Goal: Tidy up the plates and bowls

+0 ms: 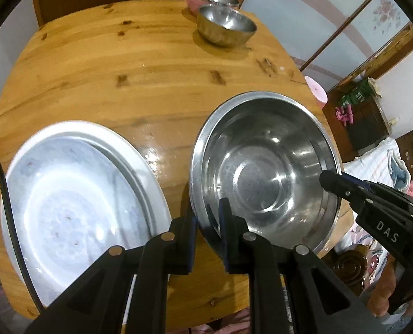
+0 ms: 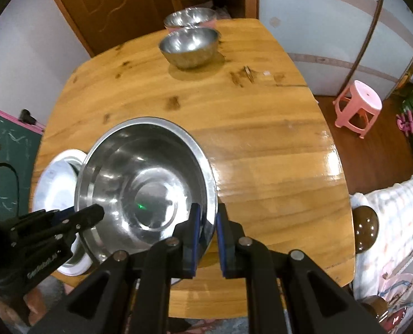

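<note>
A large steel basin (image 1: 262,167) is held above the round wooden table (image 1: 123,69) by both grippers. My left gripper (image 1: 209,217) is shut on its near-left rim. My right gripper (image 2: 206,220) is shut on its right rim; it also shows in the left wrist view (image 1: 331,179). The basin shows in the right wrist view (image 2: 145,183), partly over a white plate (image 2: 56,178). In the left wrist view the white plates (image 1: 75,194) lie stacked to the left of the basin. Two steel bowls (image 1: 226,25) stand at the table's far side.
A pink stool (image 2: 358,103) stands on the floor right of the table. A bed with a white cover (image 2: 395,222) is at the near right. A wooden door (image 2: 109,5) and a shelf are behind the table.
</note>
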The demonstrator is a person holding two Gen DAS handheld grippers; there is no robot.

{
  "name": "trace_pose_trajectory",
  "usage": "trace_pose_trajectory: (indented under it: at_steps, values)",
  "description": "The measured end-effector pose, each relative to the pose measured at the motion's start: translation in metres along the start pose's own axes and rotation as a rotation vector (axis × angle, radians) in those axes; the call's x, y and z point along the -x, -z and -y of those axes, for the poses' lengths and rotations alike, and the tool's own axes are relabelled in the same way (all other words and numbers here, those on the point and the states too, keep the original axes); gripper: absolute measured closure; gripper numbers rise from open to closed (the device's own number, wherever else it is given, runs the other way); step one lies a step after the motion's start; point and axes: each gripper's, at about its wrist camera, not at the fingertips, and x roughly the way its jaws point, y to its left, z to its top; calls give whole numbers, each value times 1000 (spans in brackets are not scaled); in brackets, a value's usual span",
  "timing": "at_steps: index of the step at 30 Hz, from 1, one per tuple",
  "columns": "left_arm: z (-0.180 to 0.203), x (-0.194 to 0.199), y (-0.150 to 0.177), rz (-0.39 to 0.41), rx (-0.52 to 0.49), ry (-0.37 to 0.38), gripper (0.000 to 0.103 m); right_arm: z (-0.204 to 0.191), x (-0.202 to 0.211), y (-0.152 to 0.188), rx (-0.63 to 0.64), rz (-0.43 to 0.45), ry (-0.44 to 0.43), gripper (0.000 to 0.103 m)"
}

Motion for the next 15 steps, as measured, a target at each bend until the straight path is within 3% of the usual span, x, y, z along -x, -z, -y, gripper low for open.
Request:
trace_pose_trajectory:
  at_steps: [15]
  values:
    - [7, -24, -1, 19, -38, -37, 89, 14, -30, 2, -44, -22, -3, 92]
